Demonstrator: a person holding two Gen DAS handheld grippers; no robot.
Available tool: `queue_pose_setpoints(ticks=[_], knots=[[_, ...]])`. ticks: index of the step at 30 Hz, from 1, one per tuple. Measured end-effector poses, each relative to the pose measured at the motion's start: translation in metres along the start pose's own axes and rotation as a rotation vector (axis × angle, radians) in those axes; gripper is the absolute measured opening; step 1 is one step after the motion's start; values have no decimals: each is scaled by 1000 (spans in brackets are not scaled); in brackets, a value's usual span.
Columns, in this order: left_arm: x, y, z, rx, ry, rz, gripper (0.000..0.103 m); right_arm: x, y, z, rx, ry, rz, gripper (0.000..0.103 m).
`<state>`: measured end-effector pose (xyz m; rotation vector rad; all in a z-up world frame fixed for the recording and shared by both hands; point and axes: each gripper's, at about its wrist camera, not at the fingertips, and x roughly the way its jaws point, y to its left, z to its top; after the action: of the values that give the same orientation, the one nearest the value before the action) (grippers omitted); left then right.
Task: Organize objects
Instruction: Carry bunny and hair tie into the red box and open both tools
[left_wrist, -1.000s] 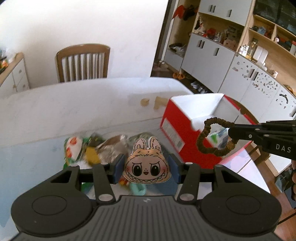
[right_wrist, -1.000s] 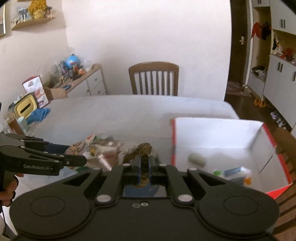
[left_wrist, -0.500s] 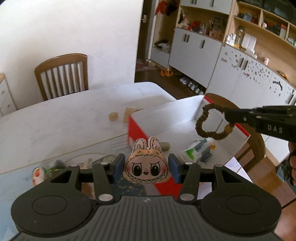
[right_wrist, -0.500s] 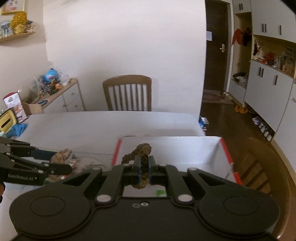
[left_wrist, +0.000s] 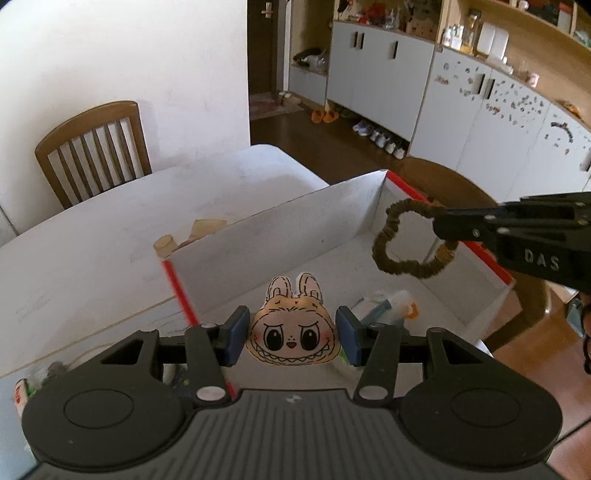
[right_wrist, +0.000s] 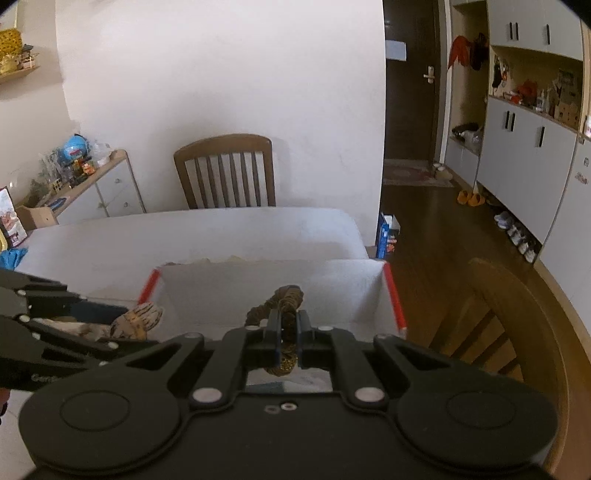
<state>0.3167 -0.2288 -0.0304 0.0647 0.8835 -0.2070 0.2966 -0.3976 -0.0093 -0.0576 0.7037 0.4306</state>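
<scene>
Left gripper (left_wrist: 291, 334) pinching bunny-face toy (left_wrist: 292, 332) over near edge of red-edged box (left_wrist: 280, 229), right gripper (right_wrist: 287, 341) clamped on brown scrunchie (left_wrist: 410, 238) hanging farther in; best to open each well inside the walls, clear of the rim.

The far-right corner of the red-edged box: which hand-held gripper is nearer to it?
Right. The right hand-held gripper, shut on the brown scrunchie, hangs by that corner of the red-edged box. The left hand-held gripper, holding the bunny-faced toy, sits over the box's near-left side.
</scene>
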Motion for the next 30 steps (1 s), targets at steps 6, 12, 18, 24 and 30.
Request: queue_pose_setpoints(ticks=[6,12,18,24,30], knots=[[40,-16,11,14,47,33,51,29,-16,-6,12,51,18,6],[72,-25,20,19,96,50,51,55,-19,-12,-16,110,26,6],[104,-21,21,-1,164,59,51,73,-21,-21,-64,181,45,6],[121,-17,23,-23,203,46,51,84,-21,-30,-112,253,69,6],[134,-16,23,-24,245,45,51,87,-21,-33,-111,270,90,6]])
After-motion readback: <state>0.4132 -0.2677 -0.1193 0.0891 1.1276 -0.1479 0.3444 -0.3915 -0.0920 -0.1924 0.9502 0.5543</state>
